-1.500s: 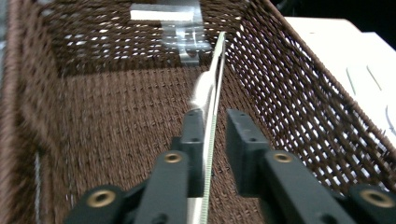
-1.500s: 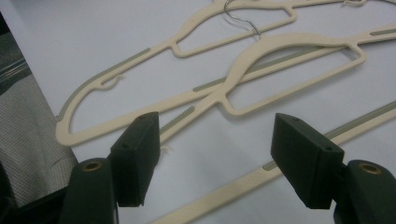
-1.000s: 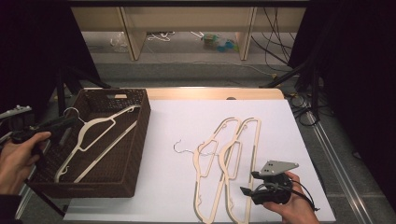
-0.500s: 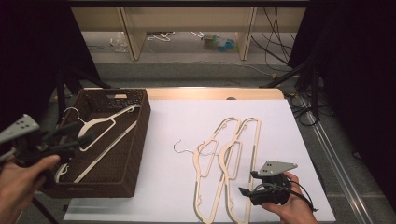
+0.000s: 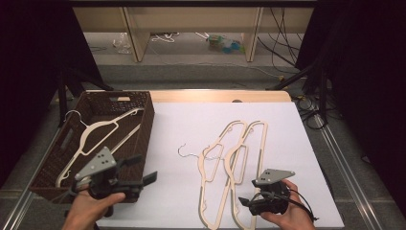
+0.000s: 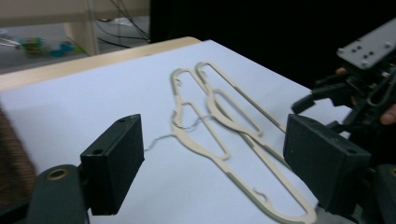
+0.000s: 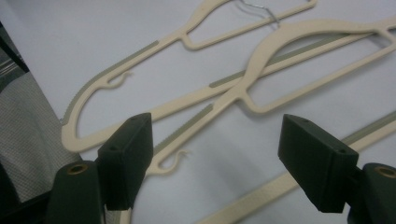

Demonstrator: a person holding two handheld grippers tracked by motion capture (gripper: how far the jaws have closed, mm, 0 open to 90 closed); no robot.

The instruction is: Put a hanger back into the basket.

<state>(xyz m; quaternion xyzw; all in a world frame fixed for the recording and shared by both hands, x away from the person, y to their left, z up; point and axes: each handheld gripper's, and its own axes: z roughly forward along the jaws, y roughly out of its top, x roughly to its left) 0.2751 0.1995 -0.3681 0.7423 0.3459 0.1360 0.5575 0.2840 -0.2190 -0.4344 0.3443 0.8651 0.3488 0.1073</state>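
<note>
Cream plastic hangers (image 5: 230, 160) lie overlapped on the white sheet, one with its wire hook (image 5: 183, 149) pointing left. Another cream hanger (image 5: 103, 127) rests in the brown wicker basket (image 5: 146, 120) at the left. My left gripper (image 5: 141, 168) hovers at the basket's near right corner, pointing right at the hangers (image 6: 219, 140). Its jaws have just been opening and stand open (image 6: 215, 163) with nothing between them. My right gripper (image 5: 244, 201) sits low by the hangers' near ends (image 7: 154, 116). Its jaws (image 7: 219, 163) have also just widened and grip nothing.
The white sheet (image 5: 191, 120) covers the wooden table (image 5: 215, 96), whose right edge runs beside a metal rail (image 5: 344, 167). Beyond the table stand wooden shelf legs (image 5: 136, 38), floor clutter (image 5: 225, 43) and cables. From the left gripper view, the right gripper (image 6: 369, 84) shows at the far right.
My left gripper has swung from the left of the basket across its front to its near right corner, and its jaws have widened. The right hand has stayed put.
</note>
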